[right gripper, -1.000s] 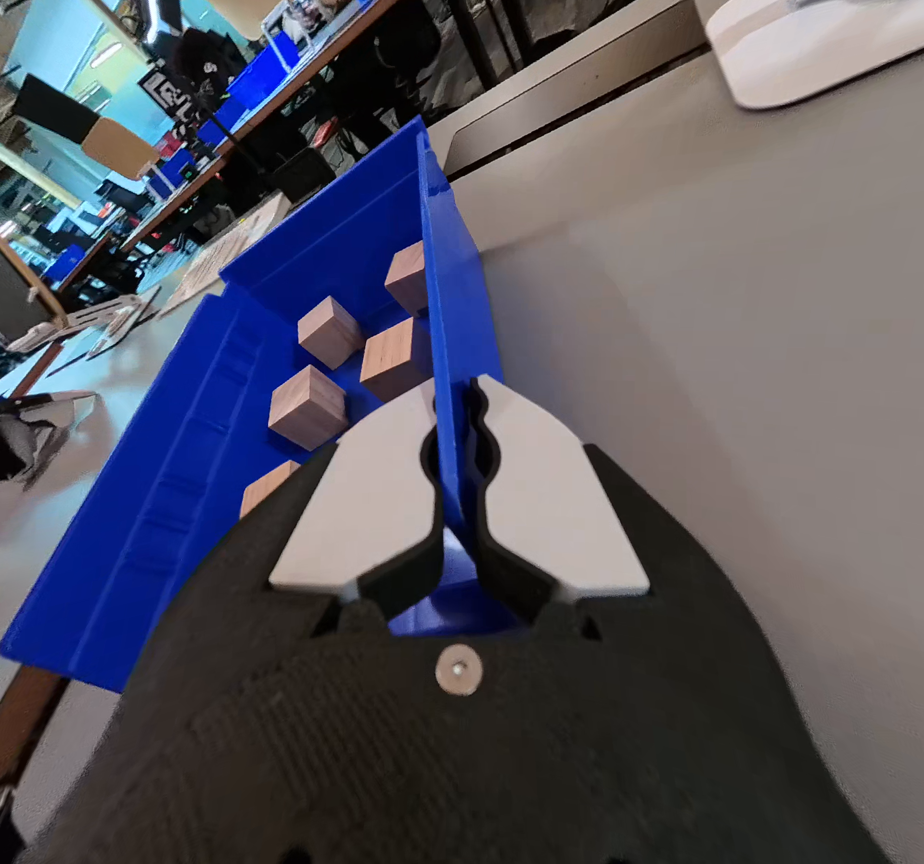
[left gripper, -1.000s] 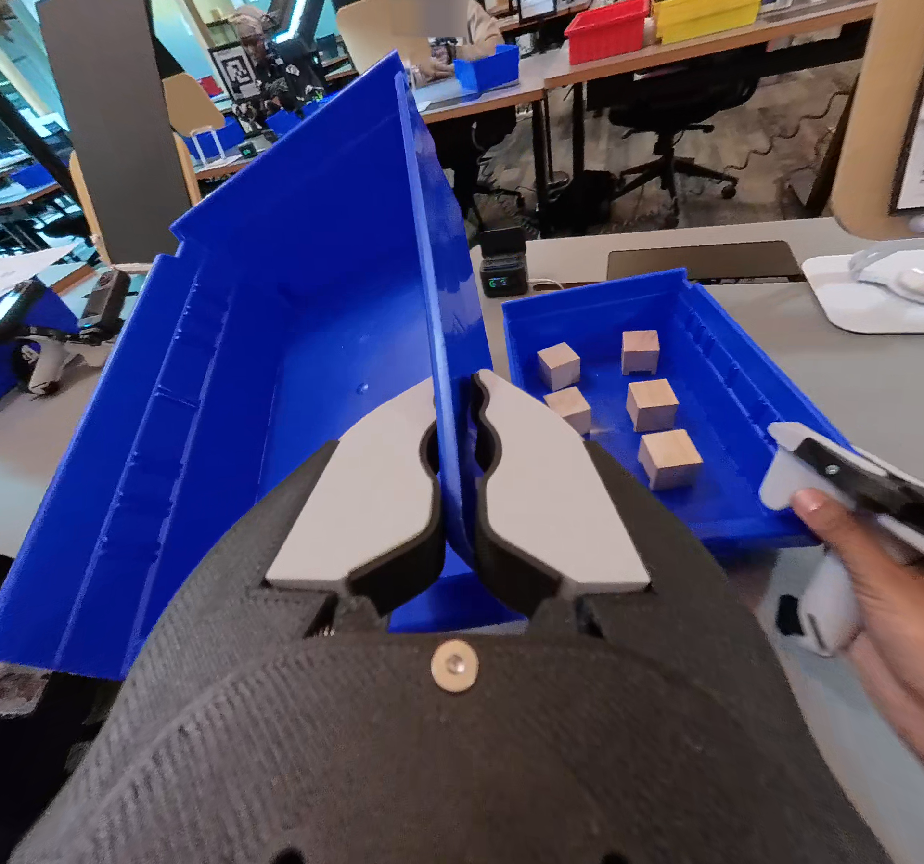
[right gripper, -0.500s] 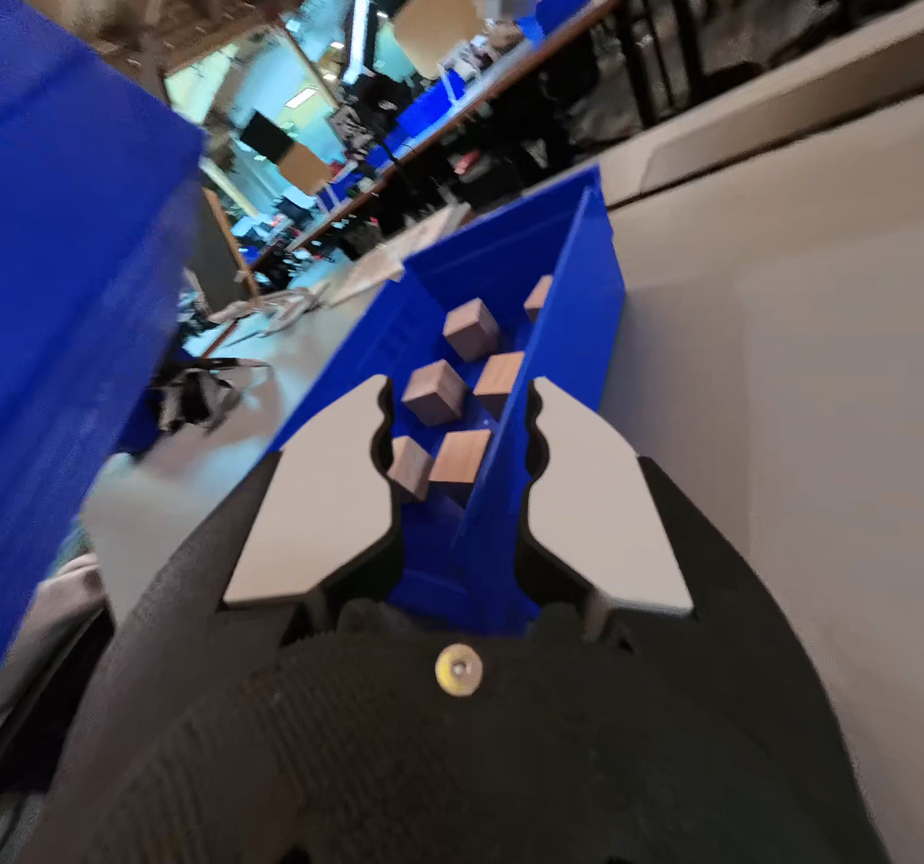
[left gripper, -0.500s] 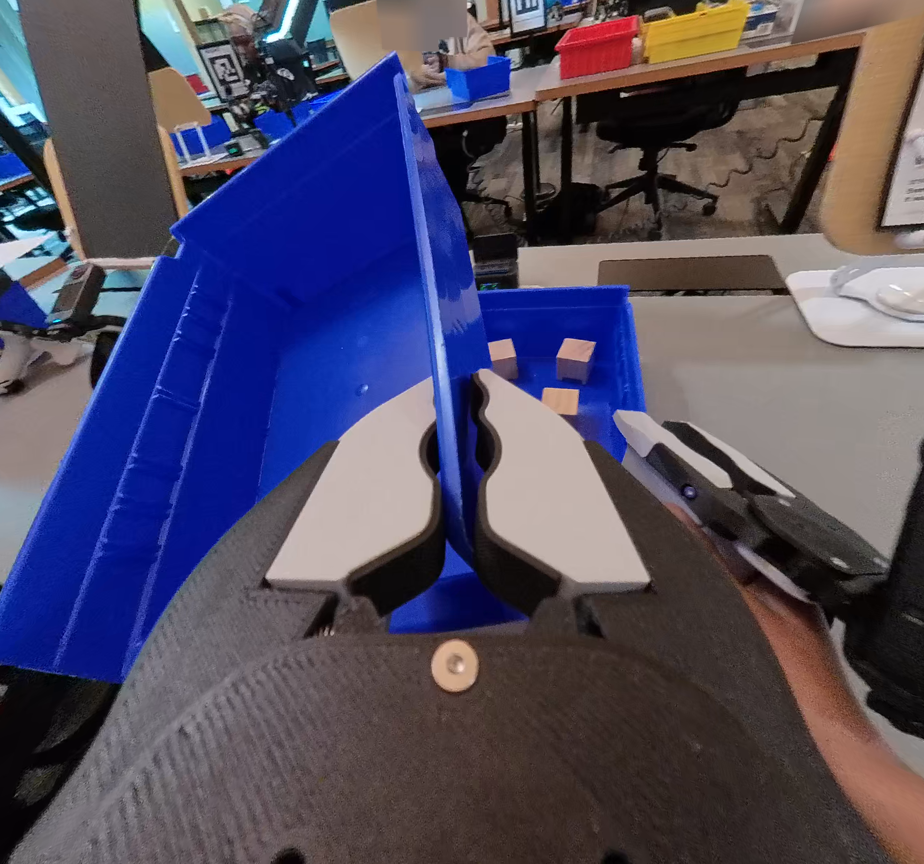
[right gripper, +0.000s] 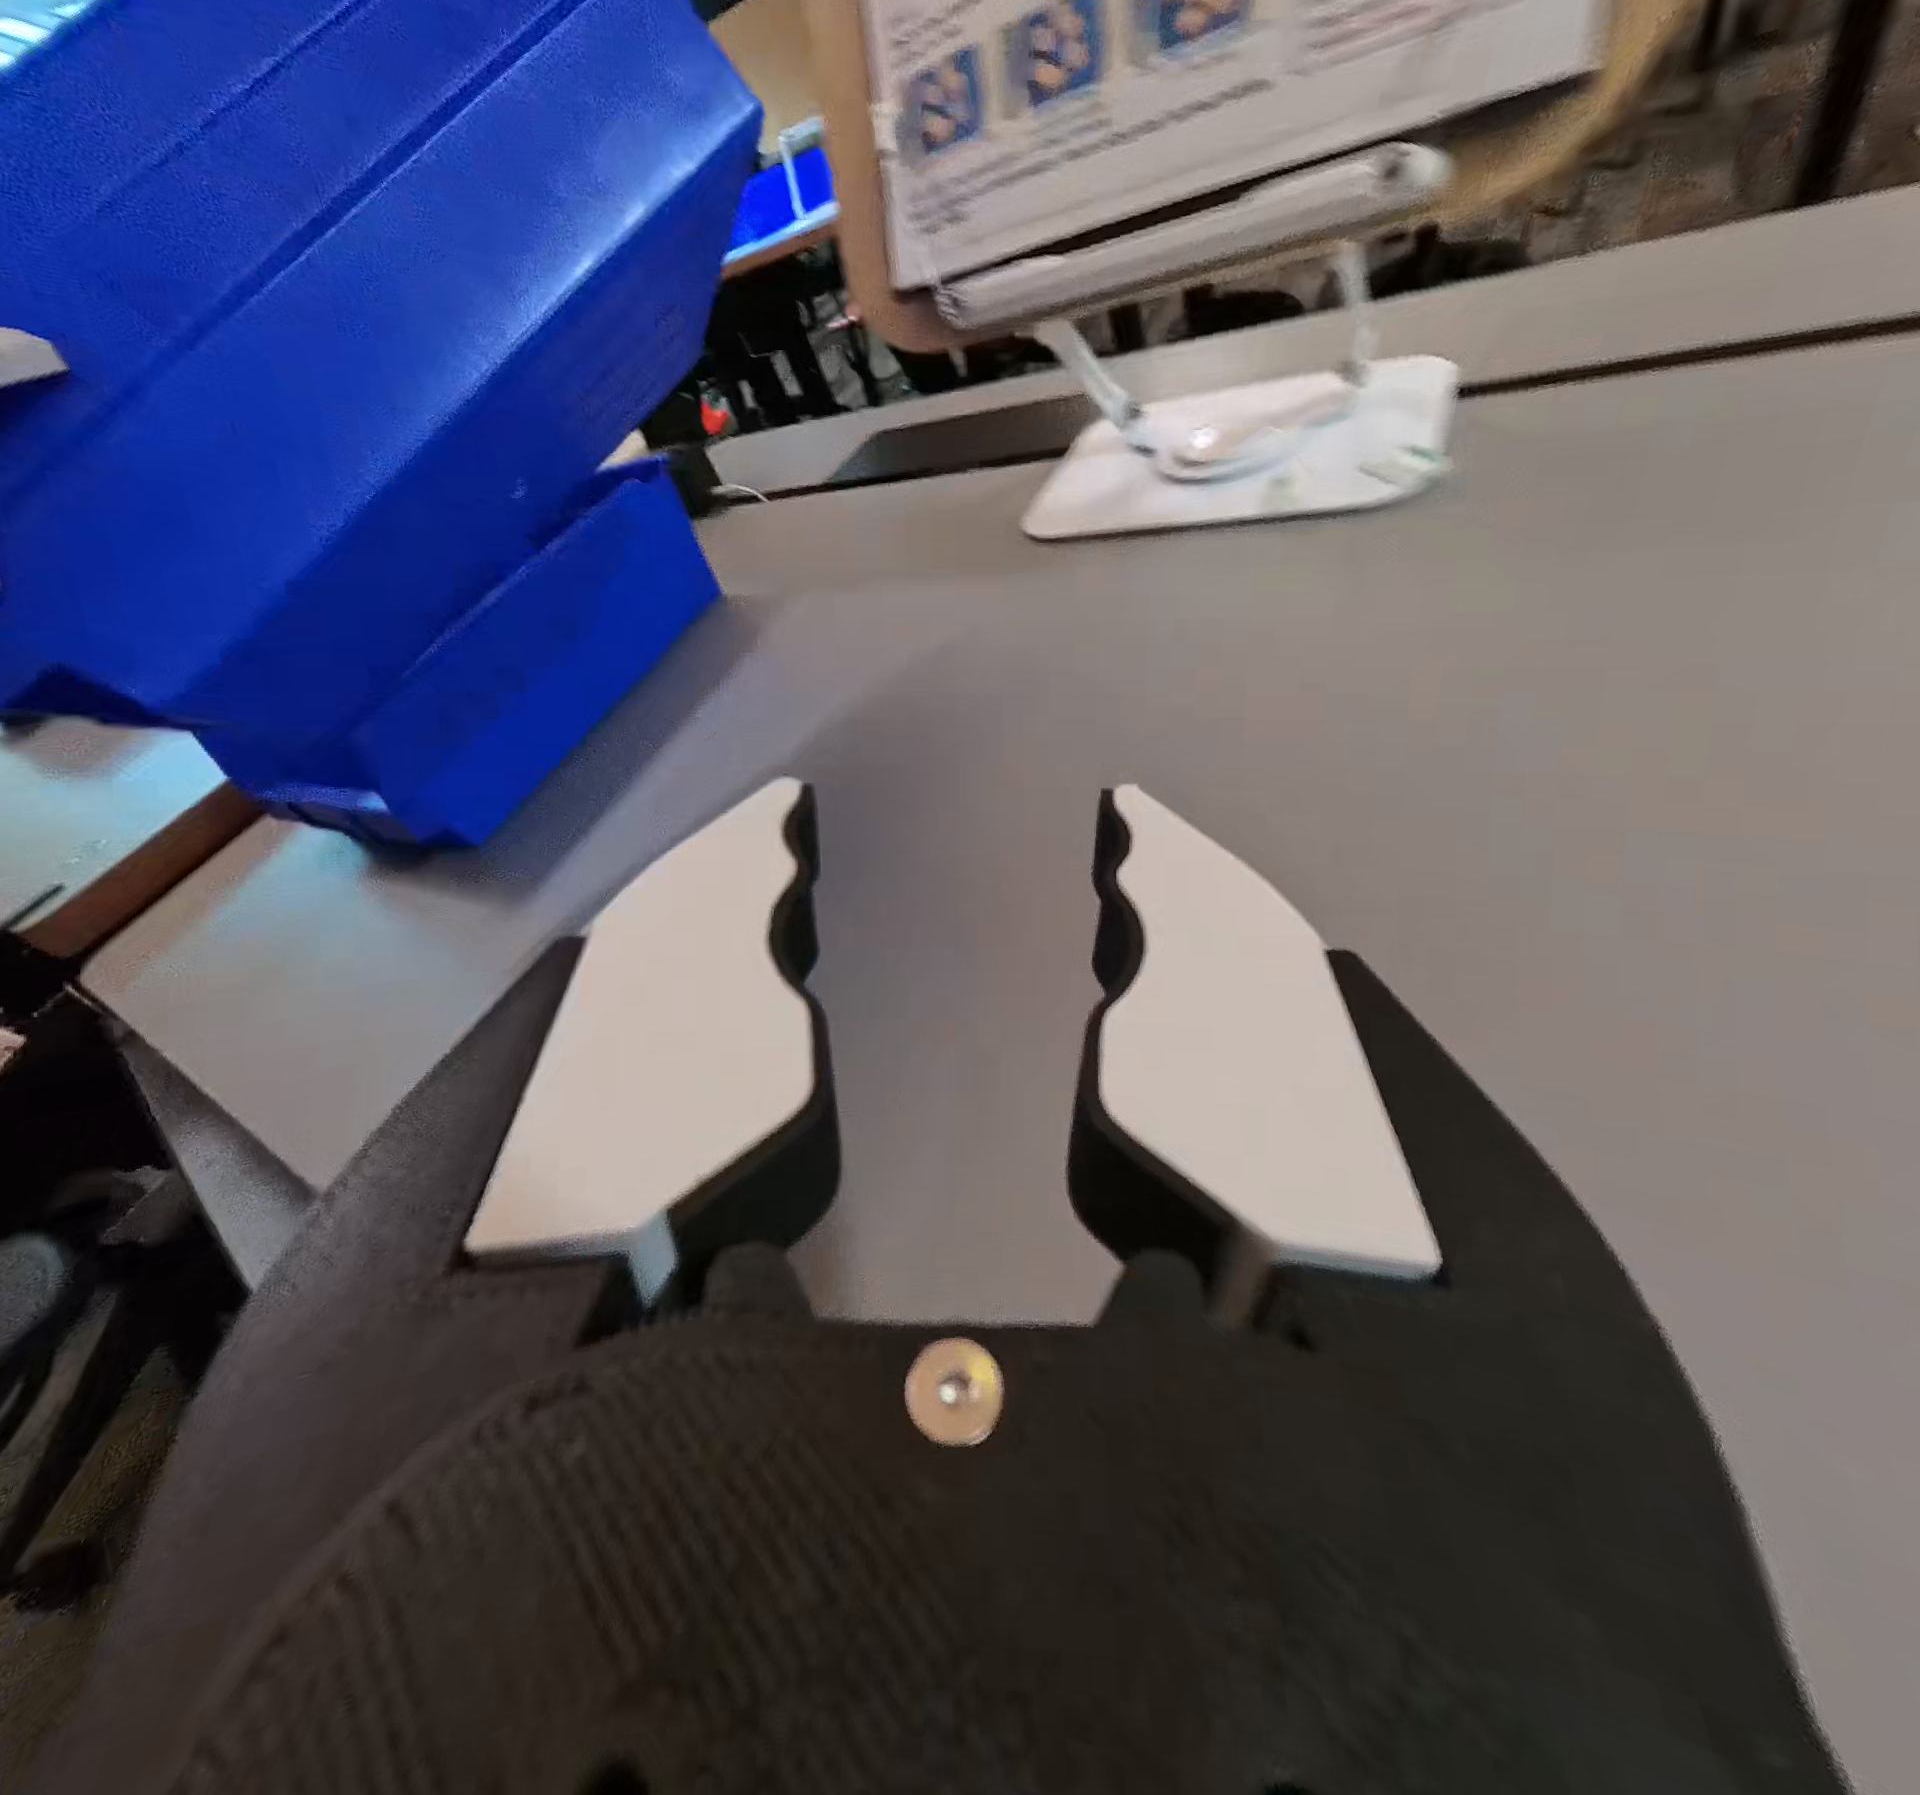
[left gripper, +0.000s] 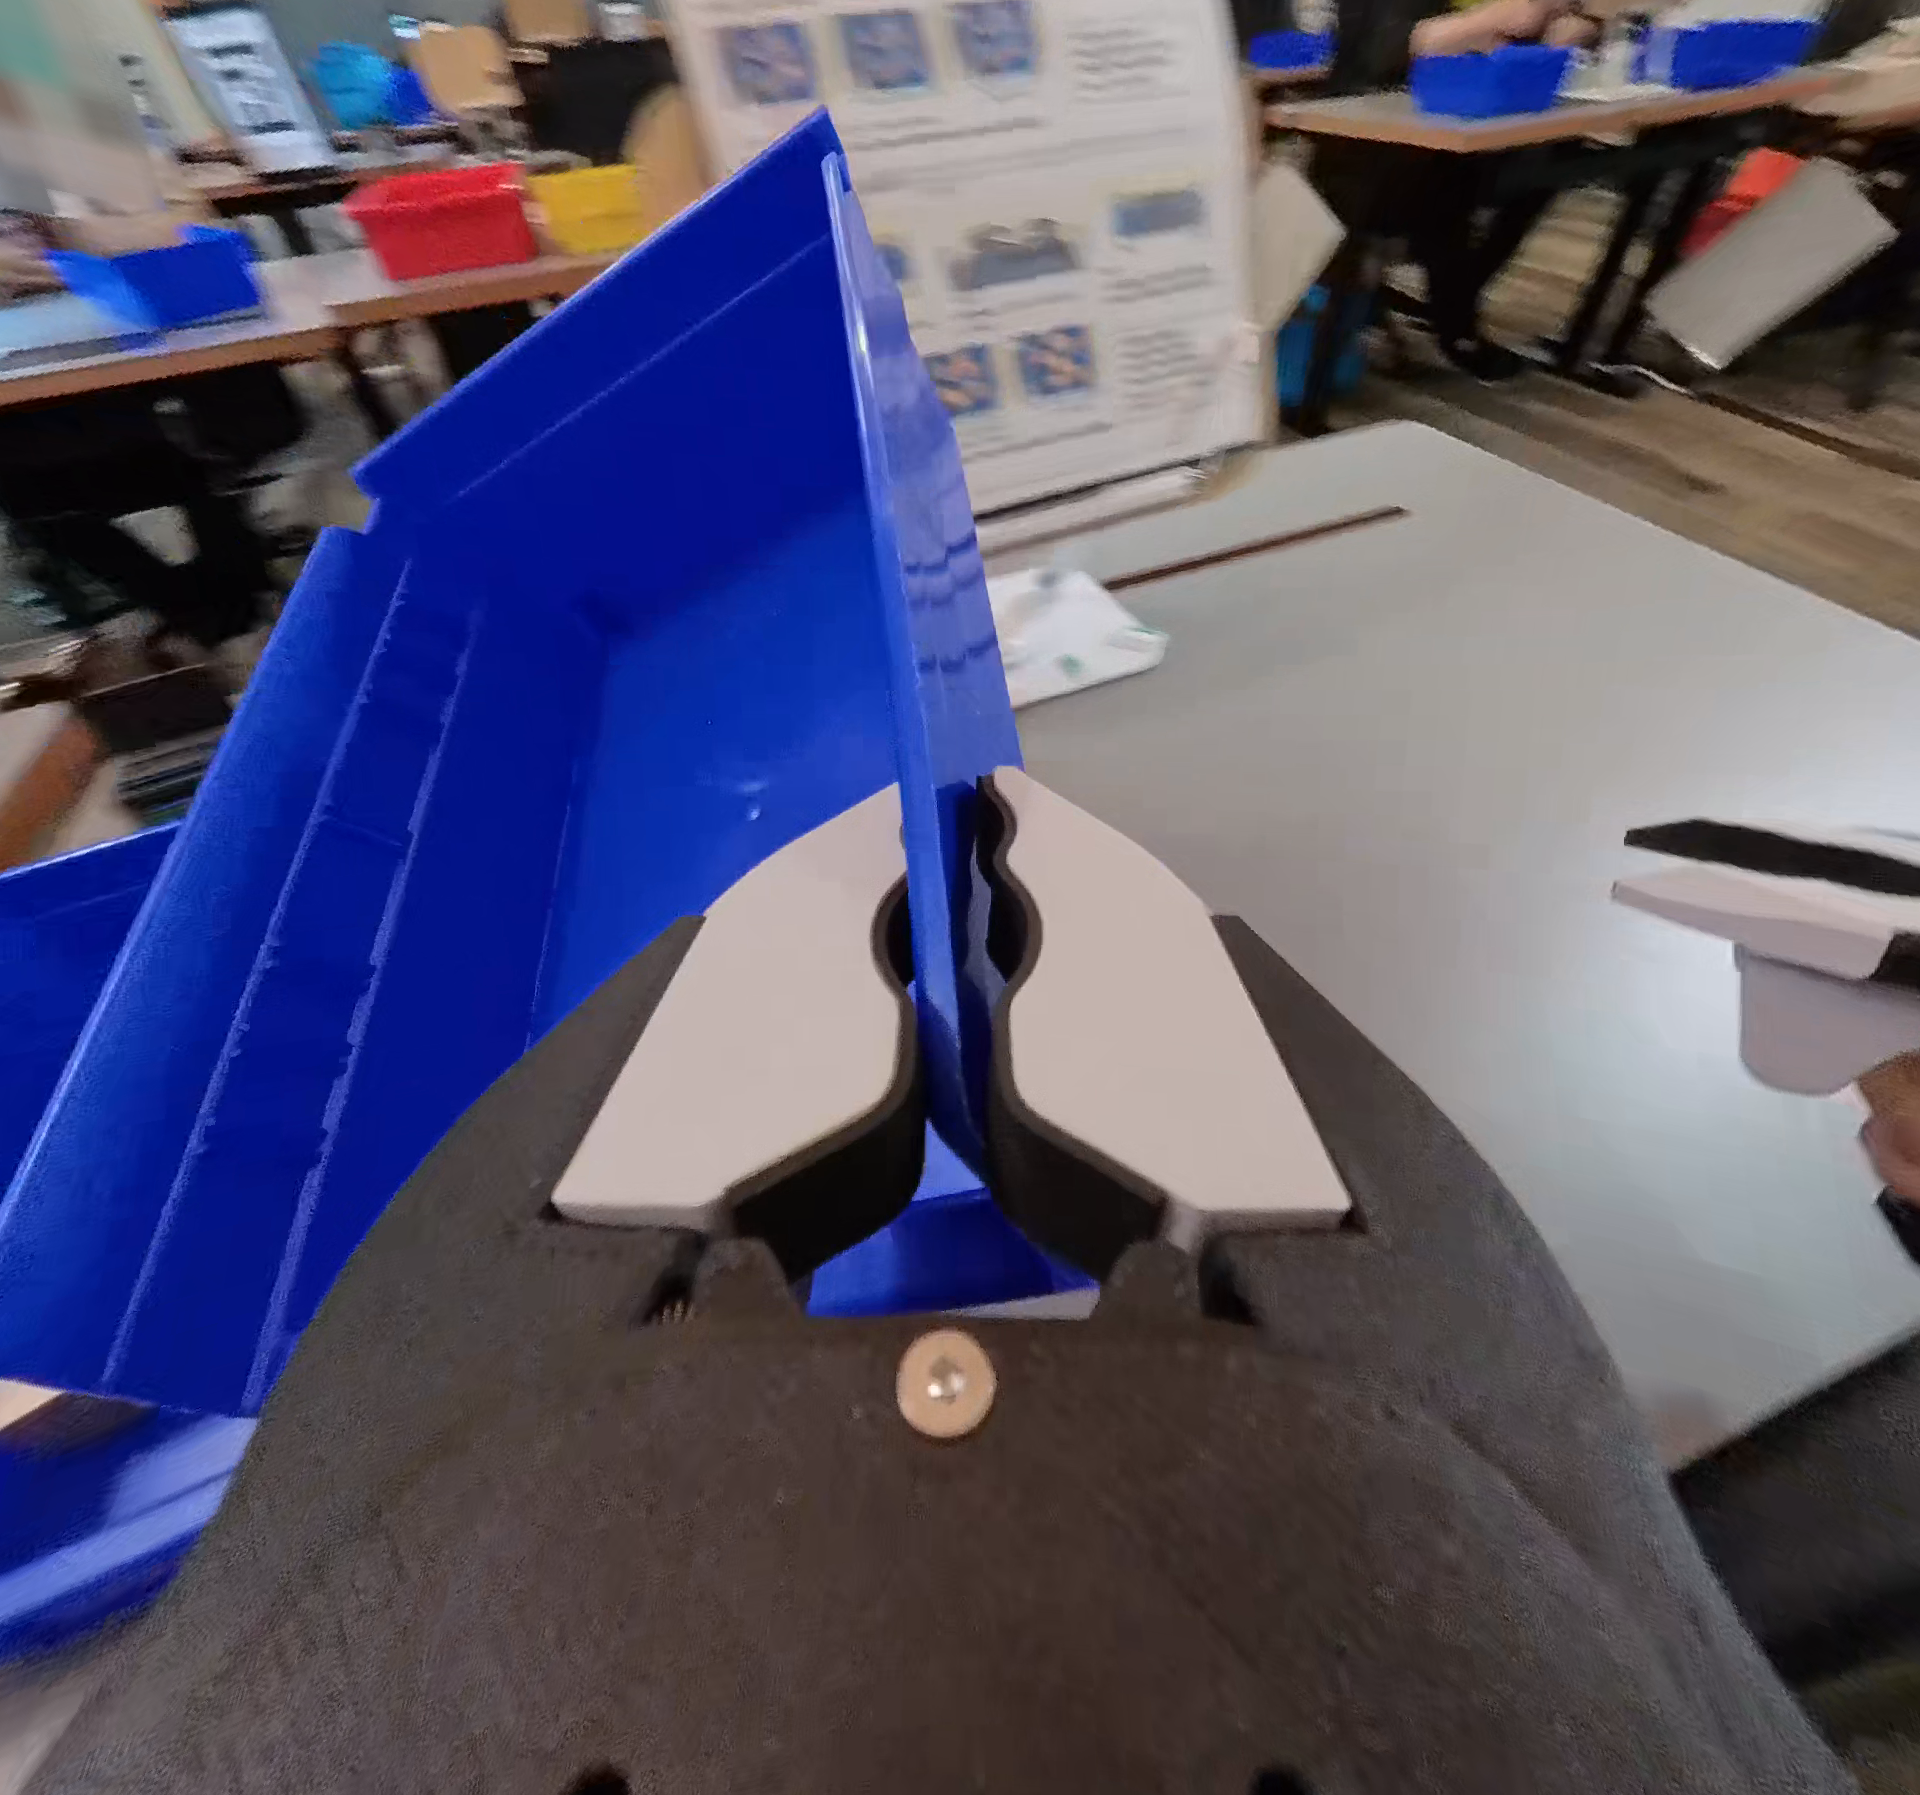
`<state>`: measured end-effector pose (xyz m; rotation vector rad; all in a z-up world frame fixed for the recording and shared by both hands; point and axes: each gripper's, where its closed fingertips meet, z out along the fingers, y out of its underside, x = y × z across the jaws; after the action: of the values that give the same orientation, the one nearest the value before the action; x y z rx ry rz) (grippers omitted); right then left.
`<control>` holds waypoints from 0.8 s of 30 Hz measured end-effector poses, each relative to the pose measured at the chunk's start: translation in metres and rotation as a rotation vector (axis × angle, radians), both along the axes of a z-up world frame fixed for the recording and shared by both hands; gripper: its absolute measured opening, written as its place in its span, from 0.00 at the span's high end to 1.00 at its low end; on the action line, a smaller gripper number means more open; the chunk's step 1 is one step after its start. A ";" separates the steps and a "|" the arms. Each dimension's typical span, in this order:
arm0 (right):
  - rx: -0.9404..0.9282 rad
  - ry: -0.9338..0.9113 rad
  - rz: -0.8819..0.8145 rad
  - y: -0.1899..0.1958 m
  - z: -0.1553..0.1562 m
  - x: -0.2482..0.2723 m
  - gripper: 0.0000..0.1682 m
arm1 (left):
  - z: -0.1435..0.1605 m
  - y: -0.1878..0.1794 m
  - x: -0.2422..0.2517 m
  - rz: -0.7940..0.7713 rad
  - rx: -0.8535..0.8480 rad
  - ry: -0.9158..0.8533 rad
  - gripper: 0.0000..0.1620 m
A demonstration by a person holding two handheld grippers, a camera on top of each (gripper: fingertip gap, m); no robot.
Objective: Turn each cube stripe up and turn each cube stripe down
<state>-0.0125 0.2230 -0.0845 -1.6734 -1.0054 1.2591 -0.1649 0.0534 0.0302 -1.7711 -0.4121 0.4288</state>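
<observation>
Two blue bins (right gripper: 343, 291), left gripper (left gripper: 940, 800) (jaws clamped) holding one

A grey worktop (right gripper: 1351, 758) carries a white stand base (right gripper: 1247, 478) at its far side. Behind that base stands a poster board (right gripper: 1195, 31) printed with pictures. A dark slot (right gripper: 935, 446) in the worktop lies just left of the base. Well beyond the poster board, other desks hold a red bin (left gripper: 447, 218), a yellow bin (left gripper: 587, 207) and small blue bins (left gripper: 1486, 78).
</observation>
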 end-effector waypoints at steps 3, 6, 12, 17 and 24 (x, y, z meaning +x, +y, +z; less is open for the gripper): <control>-0.191 0.068 -0.026 0.033 -0.003 0.065 0.74 | -0.025 0.054 0.053 -0.131 -0.015 -0.008 0.97; -0.311 0.174 -0.065 0.063 0.006 0.101 0.72 | -0.048 0.097 0.099 -0.244 -0.053 -0.006 0.97; -0.165 0.016 -0.267 0.090 -0.031 0.144 0.67 | -0.106 0.160 0.156 -0.429 -0.137 0.038 0.96; -0.302 0.045 -0.261 0.059 -0.038 0.158 0.64 | -0.134 0.189 0.169 -0.506 -0.184 0.064 0.97; -0.140 -0.083 -0.330 0.047 -0.052 0.170 0.64 | -0.155 0.217 0.188 -0.577 -0.219 0.105 0.97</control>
<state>0.1577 0.2699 -0.1363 -1.9214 -0.6642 1.0669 0.0232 0.2702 -0.1248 -1.9692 0.2329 0.1550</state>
